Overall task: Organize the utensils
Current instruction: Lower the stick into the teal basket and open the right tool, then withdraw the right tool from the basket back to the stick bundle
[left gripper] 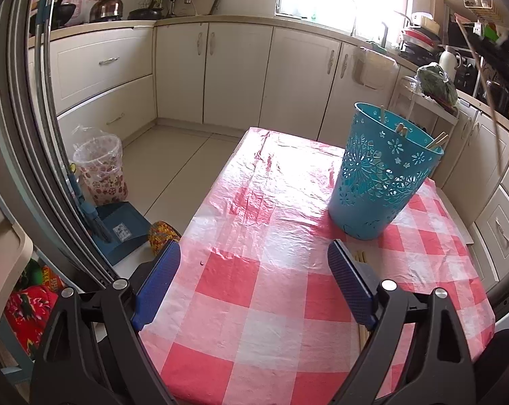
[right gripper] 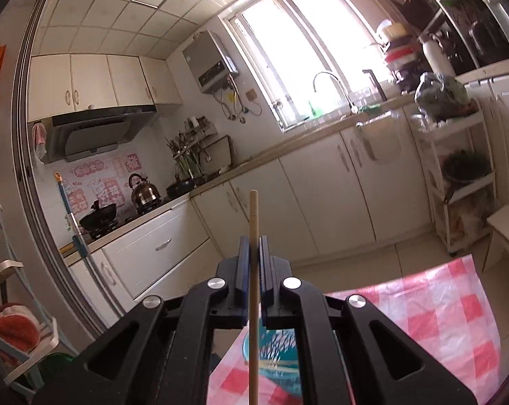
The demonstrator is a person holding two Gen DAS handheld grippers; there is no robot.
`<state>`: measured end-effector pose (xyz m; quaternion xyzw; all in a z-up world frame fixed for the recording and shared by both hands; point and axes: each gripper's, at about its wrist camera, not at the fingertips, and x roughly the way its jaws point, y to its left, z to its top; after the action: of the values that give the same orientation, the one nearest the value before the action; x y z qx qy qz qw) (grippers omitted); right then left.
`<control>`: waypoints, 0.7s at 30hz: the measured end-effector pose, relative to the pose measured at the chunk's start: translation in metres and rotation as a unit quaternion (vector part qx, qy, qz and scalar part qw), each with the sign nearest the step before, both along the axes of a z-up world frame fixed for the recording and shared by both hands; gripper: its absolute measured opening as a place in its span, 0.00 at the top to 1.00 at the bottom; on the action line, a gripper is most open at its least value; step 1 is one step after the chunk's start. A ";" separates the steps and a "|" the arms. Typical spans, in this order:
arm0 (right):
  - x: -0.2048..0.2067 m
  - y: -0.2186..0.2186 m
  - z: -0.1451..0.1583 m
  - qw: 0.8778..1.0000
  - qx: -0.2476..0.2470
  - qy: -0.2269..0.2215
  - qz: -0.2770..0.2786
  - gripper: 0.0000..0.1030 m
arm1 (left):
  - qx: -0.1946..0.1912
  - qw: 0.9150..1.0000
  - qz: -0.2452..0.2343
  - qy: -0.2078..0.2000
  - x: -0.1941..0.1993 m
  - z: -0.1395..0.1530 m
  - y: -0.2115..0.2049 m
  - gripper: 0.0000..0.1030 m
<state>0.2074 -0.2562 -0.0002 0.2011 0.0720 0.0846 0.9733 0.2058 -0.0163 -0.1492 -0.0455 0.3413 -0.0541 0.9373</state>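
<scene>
A teal perforated holder (left gripper: 382,172) stands on the red-and-white checked table (left gripper: 254,290) and holds several wooden chopsticks (left gripper: 436,141). My left gripper (left gripper: 254,266) is open and empty above the cloth, near the holder. More chopsticks (left gripper: 361,257) lie on the cloth behind its right finger. My right gripper (right gripper: 253,246) is shut on a single wooden chopstick (right gripper: 253,212), held upright high above the holder (right gripper: 271,354), which shows below the jaws. In the left wrist view the right gripper (left gripper: 504,50) and its chopstick (left gripper: 487,101) show at the top right.
Cream cabinets (left gripper: 220,67) and a worktop run behind the table. A lined waste bin (left gripper: 101,168) and a blue dustpan (left gripper: 119,233) stand on the floor to the left. A white trolley (right gripper: 456,182) stands beside the table's far end.
</scene>
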 end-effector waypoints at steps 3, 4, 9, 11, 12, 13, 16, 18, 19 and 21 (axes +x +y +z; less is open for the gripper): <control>0.024 0.005 0.003 0.999 -0.017 -0.019 -0.044 0.94 | -0.007 1.000 0.003 0.004 0.002 -0.002 0.004 0.17; 0.033 0.005 0.001 0.998 -0.017 -0.023 -0.061 0.94 | -0.009 1.000 0.005 0.005 0.003 -0.002 0.006 0.17; 0.063 0.002 -0.017 0.993 -0.017 -0.020 -0.114 0.94 | -0.021 1.000 0.010 0.013 0.009 -0.007 0.012 0.17; 0.071 0.004 -0.026 0.992 -0.023 -0.011 -0.121 0.94 | -0.026 0.999 0.011 0.017 0.011 -0.010 0.013 0.17; 0.075 0.004 -0.031 0.992 -0.024 -0.004 -0.121 0.94 | -0.027 0.999 0.011 0.018 0.012 -0.011 0.014 0.17; 0.078 0.005 -0.038 0.992 -0.027 0.004 -0.121 0.94 | -0.029 0.999 0.012 0.021 0.013 -0.013 0.015 0.17; 0.079 0.010 -0.047 0.992 -0.041 0.011 -0.116 0.93 | -0.033 0.999 0.015 0.025 0.016 -0.016 0.016 0.17; 0.074 0.015 -0.046 0.992 -0.053 0.005 -0.115 0.89 | -0.035 0.999 0.016 0.027 0.017 -0.017 0.016 0.17; 0.072 0.017 -0.047 0.992 -0.063 0.006 -0.111 0.88 | -0.035 0.999 0.016 0.028 0.016 -0.017 0.016 0.17; 0.069 0.018 -0.048 0.992 -0.071 0.011 -0.102 0.86 | -0.035 0.999 0.015 0.026 0.015 -0.016 0.015 0.17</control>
<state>0.2765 -0.2387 -0.0485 0.1391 0.0673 -0.0225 0.9877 0.2211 -0.0015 -0.1650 -0.0845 0.3630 -0.0504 0.9266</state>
